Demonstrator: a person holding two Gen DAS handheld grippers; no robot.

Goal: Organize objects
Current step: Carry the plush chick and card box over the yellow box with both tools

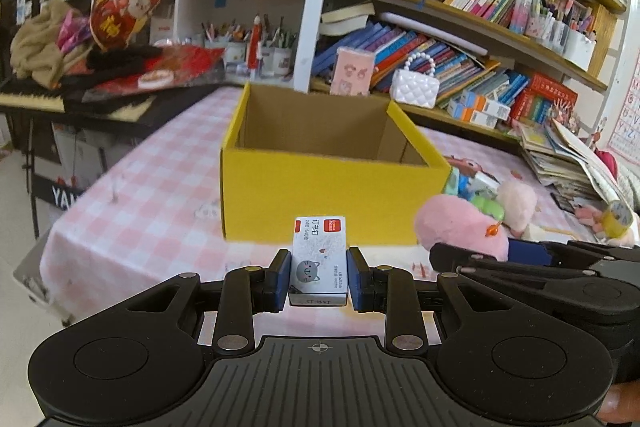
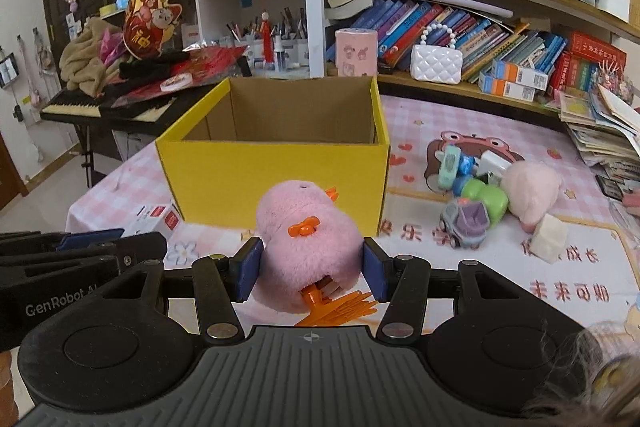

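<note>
An open yellow cardboard box stands on the pink checked tablecloth; it also shows in the right wrist view, and what shows of its inside is bare. My left gripper is shut on a small white staples box with a cat drawing, held just in front of the yellow box. My right gripper is shut on a pink plush duck with orange feet, held before the box's front wall. The duck also shows in the left wrist view.
To the right of the box lie toy cars, a green toy, a pale pink plush and a white block. A tape roll lies far right. Bookshelves stand behind, a cluttered keyboard at the left.
</note>
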